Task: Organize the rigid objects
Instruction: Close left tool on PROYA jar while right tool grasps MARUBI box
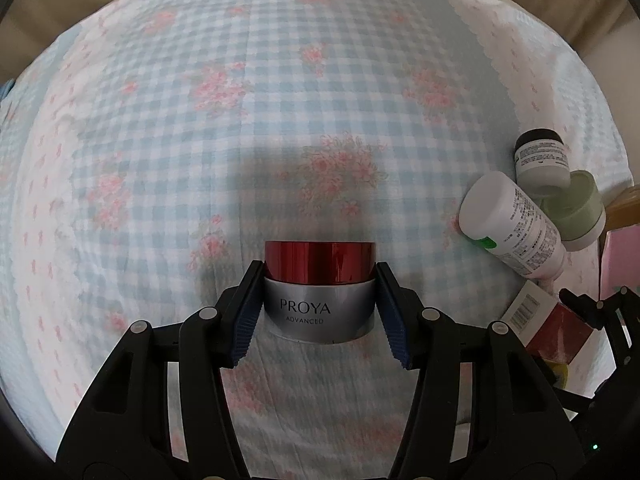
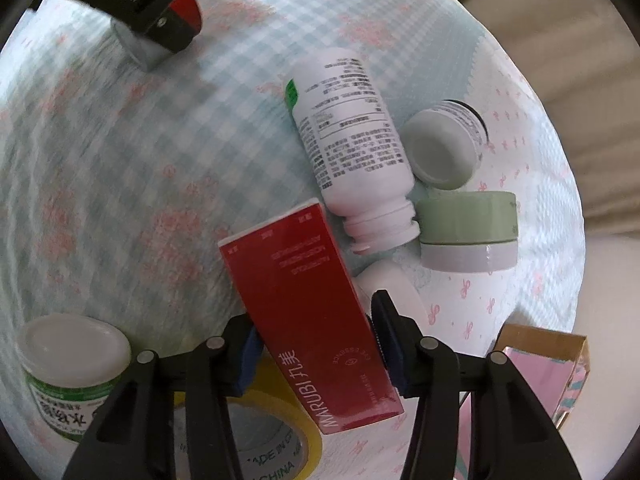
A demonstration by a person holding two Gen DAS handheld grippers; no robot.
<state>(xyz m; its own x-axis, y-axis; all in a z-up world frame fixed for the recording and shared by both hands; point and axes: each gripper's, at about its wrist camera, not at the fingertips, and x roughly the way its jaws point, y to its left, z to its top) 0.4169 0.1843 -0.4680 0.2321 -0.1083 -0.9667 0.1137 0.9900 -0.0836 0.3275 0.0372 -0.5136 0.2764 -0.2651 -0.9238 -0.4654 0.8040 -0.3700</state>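
Note:
My left gripper is shut on a PROYA jar with a red lid and silver body, upright over the checked bedspread. My right gripper is shut on a red MARUBI box, tilted, one end toward the bottles. A white pill bottle lies on its side. Beside it lie a small white jar with a dark lid and a green-lidded jar. These show at the right of the left wrist view: bottle, small jar, green jar, red box.
A white tub with a green label stands at the lower left. A yellow tape roll lies under the right gripper. A cardboard box with pink contents sits off the bed's right edge. The left gripper with its jar is at upper left.

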